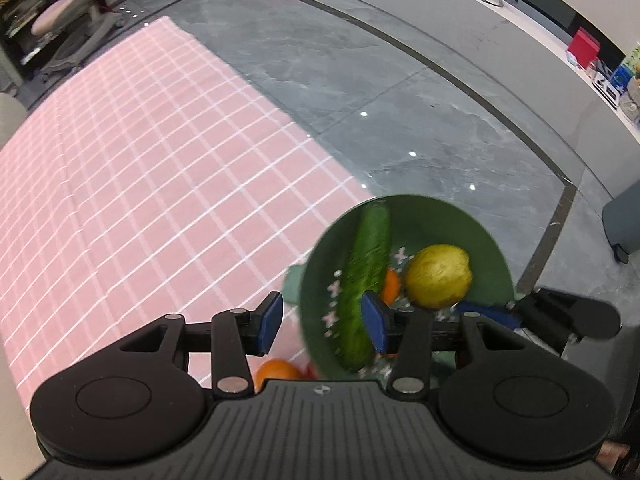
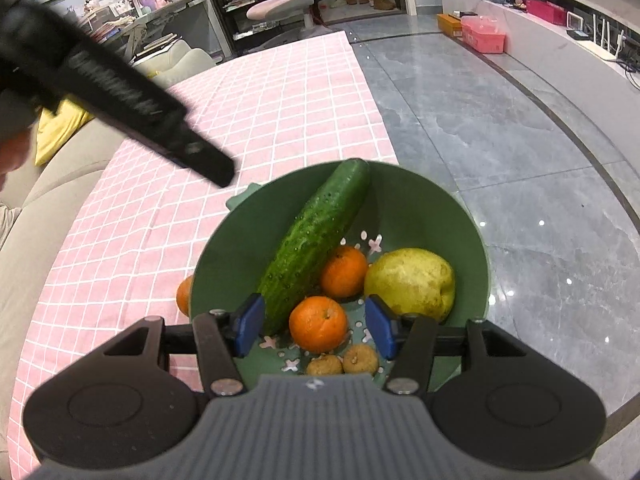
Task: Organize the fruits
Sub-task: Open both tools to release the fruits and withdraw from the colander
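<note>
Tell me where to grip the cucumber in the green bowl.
Grip the cucumber across its middle, coming from above with fingers on its long sides. It leans on the bowl rim, upper half clear, while its lower end sits by the oranges.

The round green plastic colander bowl (image 2: 420, 216) looks smooth and matt, with flower-shaped holes in its floor. The long dark-green cucumber (image 2: 316, 240) has a bumpy, slightly glossy skin. The two orange mandarins (image 2: 318, 324) show a fine dimpled peel with a soft sheen, and the yellow-green pear (image 2: 410, 280) is dull and speckled. The pink checked cloth (image 2: 240, 120) on the left looks woven and matt. On the right, the grey stone-patterned floor (image 2: 500, 140) is polished, mirroring lights.
</note>
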Available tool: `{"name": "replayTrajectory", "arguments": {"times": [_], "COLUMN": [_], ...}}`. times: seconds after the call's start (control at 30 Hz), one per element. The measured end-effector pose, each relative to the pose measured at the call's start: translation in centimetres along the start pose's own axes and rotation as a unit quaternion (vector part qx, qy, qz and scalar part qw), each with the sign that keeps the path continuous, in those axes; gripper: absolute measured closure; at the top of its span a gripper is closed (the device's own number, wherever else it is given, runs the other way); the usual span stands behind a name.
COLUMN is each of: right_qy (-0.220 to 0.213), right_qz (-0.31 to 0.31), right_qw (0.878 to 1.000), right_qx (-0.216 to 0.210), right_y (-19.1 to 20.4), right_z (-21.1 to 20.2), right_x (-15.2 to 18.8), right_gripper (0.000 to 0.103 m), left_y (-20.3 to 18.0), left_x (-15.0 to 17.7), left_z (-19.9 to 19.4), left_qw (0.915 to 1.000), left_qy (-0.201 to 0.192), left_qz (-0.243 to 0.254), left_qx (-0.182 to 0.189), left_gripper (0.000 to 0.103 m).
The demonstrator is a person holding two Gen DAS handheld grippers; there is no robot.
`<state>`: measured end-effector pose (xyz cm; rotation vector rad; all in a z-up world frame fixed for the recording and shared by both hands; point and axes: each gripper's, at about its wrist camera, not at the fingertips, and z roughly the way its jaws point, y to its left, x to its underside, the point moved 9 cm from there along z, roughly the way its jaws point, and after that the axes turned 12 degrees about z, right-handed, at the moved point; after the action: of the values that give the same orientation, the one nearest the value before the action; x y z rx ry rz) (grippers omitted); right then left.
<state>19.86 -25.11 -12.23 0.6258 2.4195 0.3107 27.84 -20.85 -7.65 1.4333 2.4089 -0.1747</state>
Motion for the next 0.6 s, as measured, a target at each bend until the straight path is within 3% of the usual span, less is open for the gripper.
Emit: {"name": "replayTrajectory", "arguments": {"times": [0.3, 0.47, 0.6], "right_qy": [-0.021, -0.028, -0.033], "right_qz": [-0.02, -0.043, -0.053], "right_qw": [1.0, 0.998, 0.998], "right_qx": [-0.011, -0.02, -0.03], "right_y": [1.7, 2.9, 3.9], "right_z": [-1.4, -2.5, -3.2], "right_x": [-0.2, 0.0, 0.1], "right_gripper": [0.05, 0.05, 0.05], "left_y": [2.5, 3.5, 4.3], "left_x": [3.7, 6.1, 9.1], "left_z": [-2.7, -4.3, -5.3], "left_qw": [0.9992, 0.9962, 0.9907], "left_qy": [-0.008, -0.036, -0.057], "left_qz": [-0.034, -0.075, -0.118], "left_qx": [-0.019, -0.027, -0.037], "left_gripper": [0.049, 0.037, 0.037]}}
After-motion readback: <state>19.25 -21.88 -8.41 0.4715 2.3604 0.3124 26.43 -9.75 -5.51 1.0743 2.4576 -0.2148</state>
